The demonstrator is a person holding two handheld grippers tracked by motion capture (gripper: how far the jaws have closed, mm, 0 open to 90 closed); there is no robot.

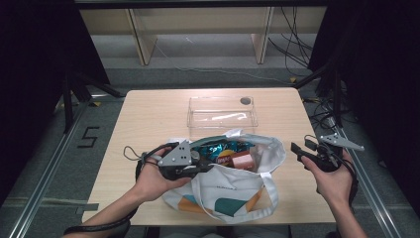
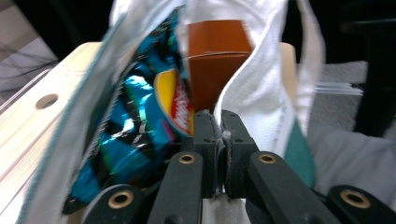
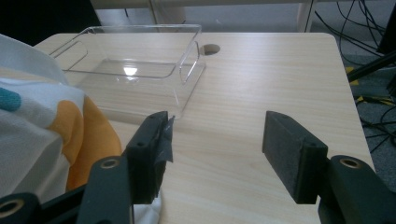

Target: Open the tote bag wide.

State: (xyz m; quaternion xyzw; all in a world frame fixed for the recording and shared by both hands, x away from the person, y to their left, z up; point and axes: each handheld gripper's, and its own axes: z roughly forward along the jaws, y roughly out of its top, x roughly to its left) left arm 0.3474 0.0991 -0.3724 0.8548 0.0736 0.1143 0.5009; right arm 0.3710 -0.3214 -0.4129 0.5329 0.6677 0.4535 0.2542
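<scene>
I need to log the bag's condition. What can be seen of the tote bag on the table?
The tote bag is white cloth with teal and orange patches and a white strap. It lies slumped at the table's near edge, mouth open, holding a blue snack packet and a brown box. The left tool is shut on its rim.

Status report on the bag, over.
Left gripper shut on tote bag rim. Right gripper open, beside bag. Chip packet, brown box inside.
</scene>
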